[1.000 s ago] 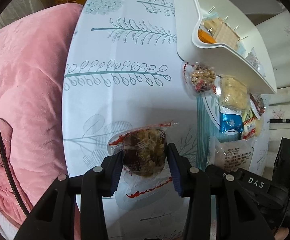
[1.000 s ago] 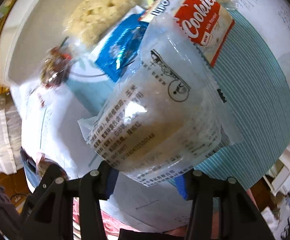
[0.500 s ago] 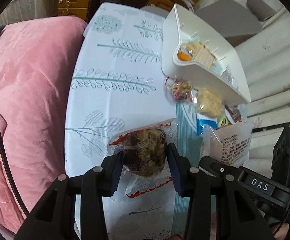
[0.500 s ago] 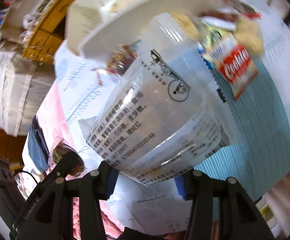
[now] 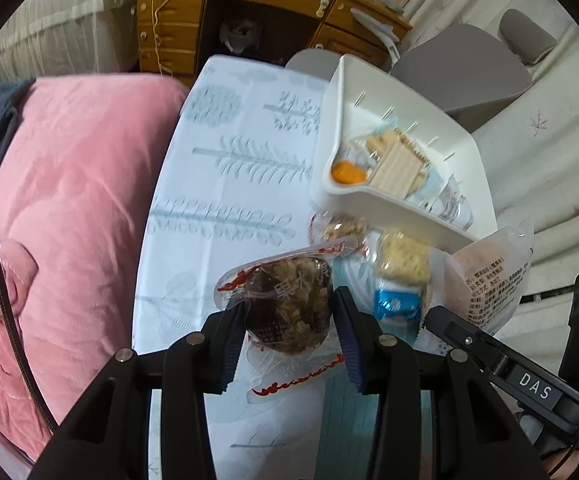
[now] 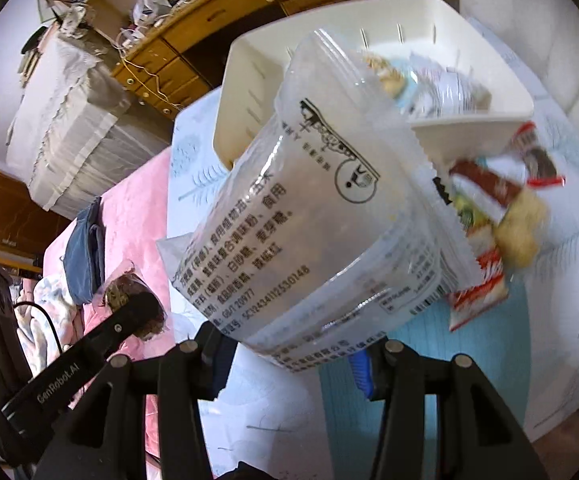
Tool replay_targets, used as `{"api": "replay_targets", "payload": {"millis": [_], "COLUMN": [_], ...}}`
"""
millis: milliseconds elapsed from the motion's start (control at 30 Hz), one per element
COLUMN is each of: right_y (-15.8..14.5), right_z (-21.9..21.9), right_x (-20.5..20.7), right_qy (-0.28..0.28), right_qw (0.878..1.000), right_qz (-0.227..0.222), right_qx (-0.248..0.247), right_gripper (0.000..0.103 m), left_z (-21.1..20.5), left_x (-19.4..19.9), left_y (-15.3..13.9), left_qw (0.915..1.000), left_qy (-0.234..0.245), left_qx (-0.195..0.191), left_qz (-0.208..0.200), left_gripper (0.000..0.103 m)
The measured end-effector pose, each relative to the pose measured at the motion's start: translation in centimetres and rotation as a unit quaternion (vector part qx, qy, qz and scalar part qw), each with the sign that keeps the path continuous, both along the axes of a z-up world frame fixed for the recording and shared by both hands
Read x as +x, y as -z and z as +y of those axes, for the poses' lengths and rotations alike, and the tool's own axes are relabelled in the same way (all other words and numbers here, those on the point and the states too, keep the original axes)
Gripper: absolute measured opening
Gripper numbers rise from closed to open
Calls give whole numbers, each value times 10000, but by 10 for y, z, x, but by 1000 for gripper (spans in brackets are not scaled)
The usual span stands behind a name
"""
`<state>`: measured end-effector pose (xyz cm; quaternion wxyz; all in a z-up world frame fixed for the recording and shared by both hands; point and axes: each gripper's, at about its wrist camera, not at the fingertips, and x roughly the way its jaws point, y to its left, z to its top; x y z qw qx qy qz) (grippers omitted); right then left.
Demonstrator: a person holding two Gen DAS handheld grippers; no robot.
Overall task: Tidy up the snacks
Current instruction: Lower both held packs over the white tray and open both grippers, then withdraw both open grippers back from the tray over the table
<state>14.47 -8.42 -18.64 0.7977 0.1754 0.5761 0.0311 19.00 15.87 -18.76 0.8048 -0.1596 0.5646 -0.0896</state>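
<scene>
Left gripper (image 5: 289, 332): jaws pinching a clear red-trimmed nut snack packet (image 5: 287, 312) by its bulging middle, low centre of frame, above the worktop (image 5: 229, 184); packet's long axis runs up and down the frame. Right gripper (image 6: 293, 356): jaws clamped on the lower end of a translucent printed pouch (image 6: 313, 216), centre frame, long axis tilted toward the upper right, its top edge overlapping the white bin (image 6: 469, 128). Loose snacks (image 5: 403, 264) lie just below the bin.

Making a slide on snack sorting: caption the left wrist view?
Left hand-held gripper holds a wrapped nut snack above the table, near the white bin.
</scene>
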Motion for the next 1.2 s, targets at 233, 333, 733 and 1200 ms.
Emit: {"api": "replay_targets", "payload": {"millis": [233,333,733,1200], "right_y": [-11,-15,-29,-15], "right_z": [-36,-53,-119,-144], "right_x": [23,35,85,95], "right_qy": [-164,-189,-238,-16], "right_qw": [9998,9997,9982,9993], "right_qz": [-130,-156,-545,-291], "right_qx": [51,47,-1,227], "right_gripper": [49,49,22,21], "left_z": [-34,-47,-116,-142], "left_x": [29,44,100,113], "left_y": [-26,-33,-47,-41], "left_qw": [9997,9996,9994,9994], "left_qy": [-91,-121,75,130], "left_qx": [-32,-161,-30,321], "left_qz": [-206,-201,-323,-84], "left_gripper": [41,41,41,68]}}
